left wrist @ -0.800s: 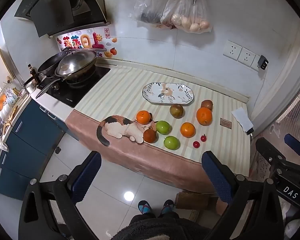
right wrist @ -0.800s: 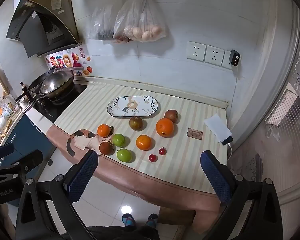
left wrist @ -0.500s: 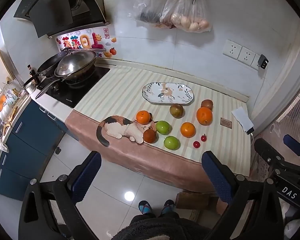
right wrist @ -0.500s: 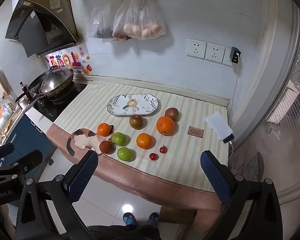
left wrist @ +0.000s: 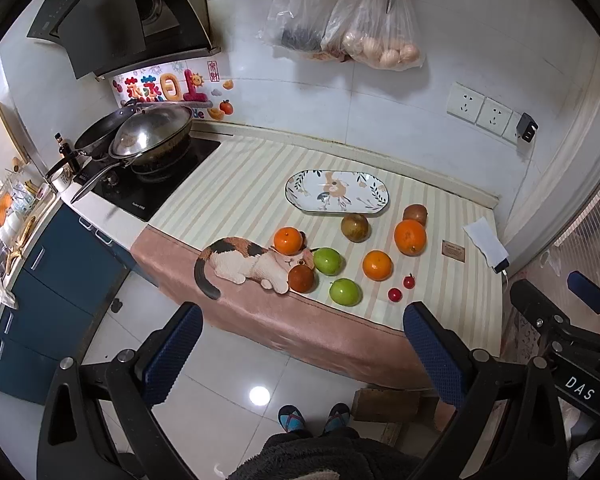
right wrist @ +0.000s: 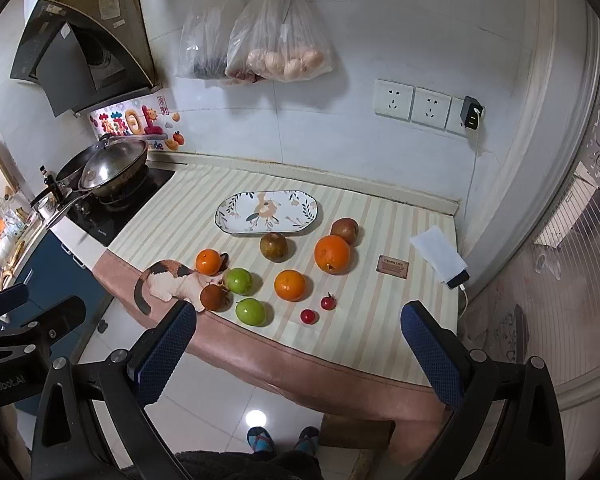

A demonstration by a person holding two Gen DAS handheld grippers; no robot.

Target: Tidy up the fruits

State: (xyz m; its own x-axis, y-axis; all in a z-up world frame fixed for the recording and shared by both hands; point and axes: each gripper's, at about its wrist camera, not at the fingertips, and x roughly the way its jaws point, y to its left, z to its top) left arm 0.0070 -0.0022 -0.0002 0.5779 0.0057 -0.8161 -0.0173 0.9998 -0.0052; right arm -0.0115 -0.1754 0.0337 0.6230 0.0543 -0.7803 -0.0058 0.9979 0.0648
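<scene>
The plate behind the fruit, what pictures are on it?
The plate is white with leaf sprigs round the rim and an orange-brown figure in the middle, clearest in the right wrist view.

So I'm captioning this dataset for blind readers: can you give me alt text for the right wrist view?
Fruit lies loose on a striped counter cloth: three oranges, two green apples, three brownish fruits and two small red ones, in front of an empty floral plate. The right gripper hangs open above the floor, short of the counter.
</scene>
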